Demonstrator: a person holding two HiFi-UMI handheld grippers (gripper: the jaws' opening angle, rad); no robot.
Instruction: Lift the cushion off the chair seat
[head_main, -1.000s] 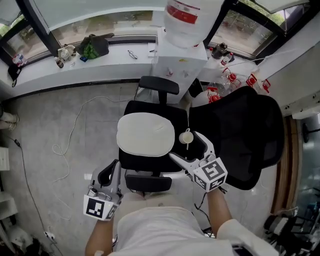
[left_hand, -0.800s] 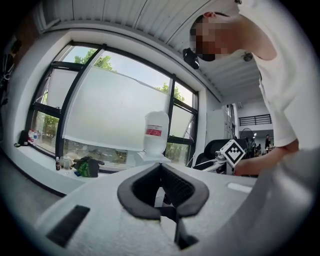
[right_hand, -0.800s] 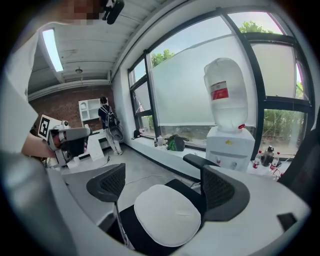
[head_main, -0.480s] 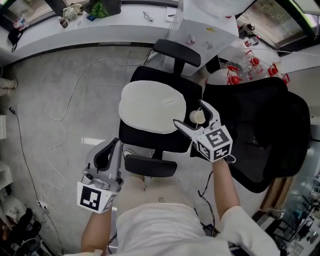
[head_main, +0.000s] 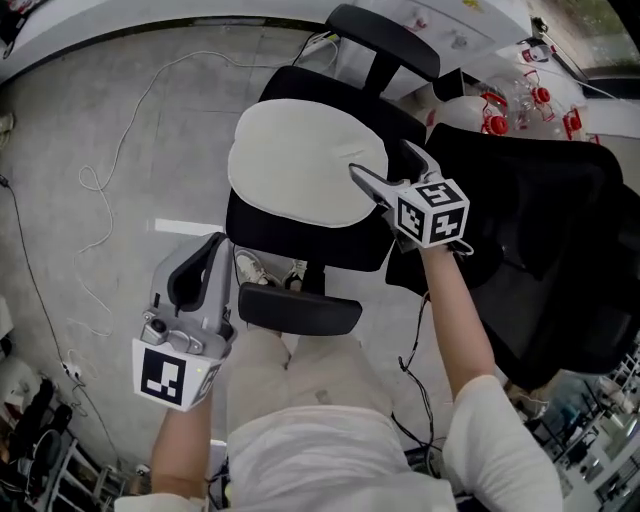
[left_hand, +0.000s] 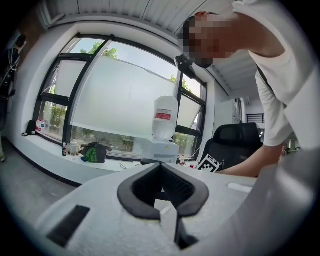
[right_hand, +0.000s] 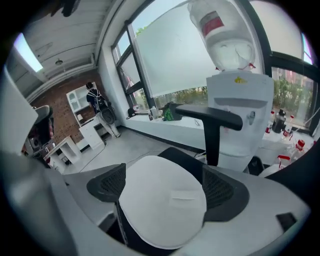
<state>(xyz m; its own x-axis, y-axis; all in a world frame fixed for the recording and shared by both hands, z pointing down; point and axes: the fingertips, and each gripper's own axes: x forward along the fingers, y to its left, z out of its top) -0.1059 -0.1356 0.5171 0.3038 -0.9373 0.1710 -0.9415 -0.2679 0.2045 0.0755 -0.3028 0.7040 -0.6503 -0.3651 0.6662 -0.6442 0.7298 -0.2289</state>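
Note:
A cream oval cushion (head_main: 298, 165) lies flat on the black chair seat (head_main: 300, 238). My right gripper (head_main: 383, 163) hovers at the cushion's right edge, jaws wide open with nothing clamped. In the right gripper view the cushion (right_hand: 161, 200) fills the space between the two spread pads of the right gripper (right_hand: 165, 187), with the seat (right_hand: 176, 152) showing behind it. My left gripper (head_main: 205, 262) hangs low to the left, in front of the chair and away from the cushion. In its own view the left gripper (left_hand: 162, 187) has its pads meeting, with nothing between them.
The chair's near armrest (head_main: 300, 308) and far armrest (head_main: 385, 40) flank the seat. A second black chair (head_main: 530, 230) stands close on the right. A white cable (head_main: 110, 170) trails over the grey floor. A water dispenser (right_hand: 240, 100) stands behind the chair.
Both grippers have sunk lower. The right one has come in from beside the seat to the cushion's right edge, still open. The head view has tipped down and closer to the chair.

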